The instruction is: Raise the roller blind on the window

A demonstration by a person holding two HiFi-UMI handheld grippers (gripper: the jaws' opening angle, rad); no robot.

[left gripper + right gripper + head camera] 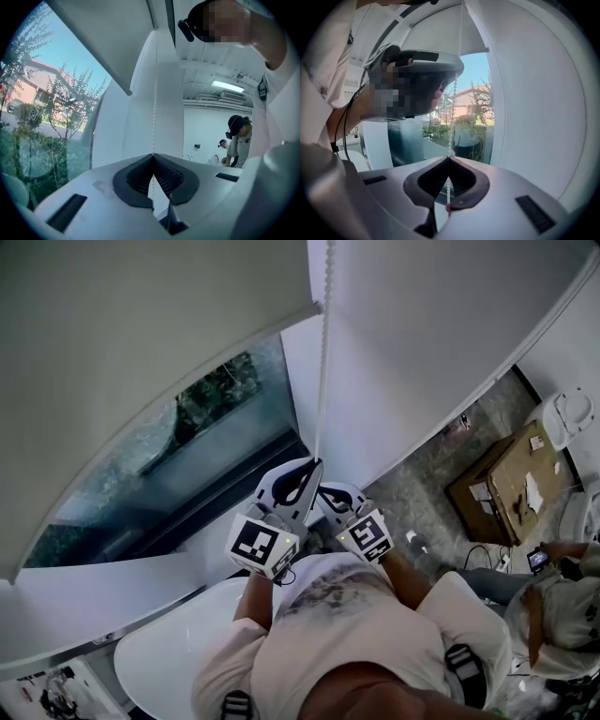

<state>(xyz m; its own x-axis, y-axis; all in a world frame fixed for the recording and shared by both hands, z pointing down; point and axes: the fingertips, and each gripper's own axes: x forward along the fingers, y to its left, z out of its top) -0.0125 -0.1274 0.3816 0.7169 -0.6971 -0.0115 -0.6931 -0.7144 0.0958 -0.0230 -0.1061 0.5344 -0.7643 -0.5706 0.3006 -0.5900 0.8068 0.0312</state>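
- The left gripper (315, 466) has its jaws pressed together at the tips, pinching the bead chain (323, 352). In the left gripper view the chain (154, 108) enters right at the point where the dark pads (174, 177) meet.
- The right gripper (323, 490) sits just below the left one and close beside it. Its jaws are likewise closed on the same chain, and beads show in the hollow between its pads (464, 180).
- In the right gripper view the chain (451, 124) rises straight from the right gripper (448, 158) to the left gripper (417, 77) just above it.
- Above both grippers the chain runs taut and vertical, up along the white window frame (394, 343) and out of the top of the head view.
- Beyond the jaws, up and to the left, hangs the roller blind (141, 352). Its bottom edge is part-way down, leaving the lower part of the window glass (197, 451) uncovered.
- Through the glass (47, 131) trees and a red-roofed building show.
- Behind the grippers and off to the right, well apart, a cardboard box (511, 484) lies on the floor, and a second person (562, 601) is near it.
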